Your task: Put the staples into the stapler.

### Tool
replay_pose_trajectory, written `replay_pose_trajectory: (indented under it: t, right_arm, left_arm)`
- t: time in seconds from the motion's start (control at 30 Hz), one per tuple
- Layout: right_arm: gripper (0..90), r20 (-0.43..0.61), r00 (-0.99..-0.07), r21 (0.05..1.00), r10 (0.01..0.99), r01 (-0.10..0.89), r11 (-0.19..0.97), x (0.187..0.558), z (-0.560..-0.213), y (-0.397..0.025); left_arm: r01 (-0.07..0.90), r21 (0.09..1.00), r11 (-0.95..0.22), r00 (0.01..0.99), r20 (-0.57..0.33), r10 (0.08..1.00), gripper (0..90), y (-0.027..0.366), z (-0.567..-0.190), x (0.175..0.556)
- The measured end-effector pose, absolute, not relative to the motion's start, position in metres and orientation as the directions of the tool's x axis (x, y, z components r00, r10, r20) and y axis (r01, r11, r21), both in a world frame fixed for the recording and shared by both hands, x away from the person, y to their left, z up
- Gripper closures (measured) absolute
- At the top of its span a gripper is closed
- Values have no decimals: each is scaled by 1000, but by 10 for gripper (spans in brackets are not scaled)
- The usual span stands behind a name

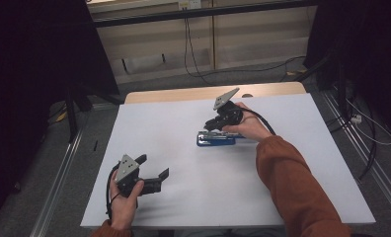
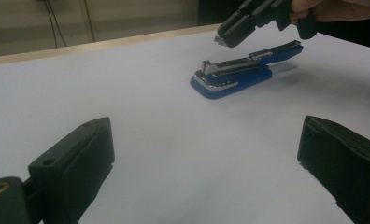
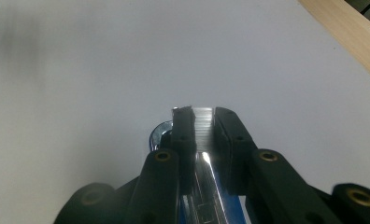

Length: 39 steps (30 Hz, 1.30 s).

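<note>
A blue stapler [image 1: 215, 139] lies near the middle of the white table [image 1: 292, 163], its blue top raised at the back and its silver magazine [image 2: 223, 65] bare. My right gripper [image 1: 207, 126] hovers just above the stapler's front end [image 3: 157, 135]. Its jaws stand close together on a small ridged silver strip [image 3: 204, 128] that looks like staples, whose tip pokes out [image 2: 218, 40]. My left gripper [image 1: 154, 166] sits low over the table's near left part, wide open and holding nothing, pointed at the stapler [image 2: 230, 77] from well short of it.
A wooden strip [image 1: 183, 94] runs along the table's far edge. Beyond it are a wall panel and hanging cables [image 1: 188, 44]. Metal rails [image 1: 60, 168] flank the table on the floor. Bare white surface lies between the left gripper [image 2: 206, 135] and the stapler.
</note>
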State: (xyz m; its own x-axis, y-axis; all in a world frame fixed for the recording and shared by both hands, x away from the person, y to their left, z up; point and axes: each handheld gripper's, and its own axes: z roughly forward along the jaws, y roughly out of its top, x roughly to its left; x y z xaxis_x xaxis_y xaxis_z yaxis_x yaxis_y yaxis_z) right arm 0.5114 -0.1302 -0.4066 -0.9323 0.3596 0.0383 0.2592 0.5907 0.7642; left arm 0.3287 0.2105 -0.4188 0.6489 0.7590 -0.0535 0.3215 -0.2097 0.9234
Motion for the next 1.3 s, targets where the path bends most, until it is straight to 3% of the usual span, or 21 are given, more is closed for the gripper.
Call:
replay_pose_trajectory:
  t: [1.3]
  right_arm:
    - [790, 3, -967, 695, 254, 185, 695, 517, -420, -117]
  left_arm:
    - [329, 920, -211, 648, -58, 759, 39, 210, -420, 329]
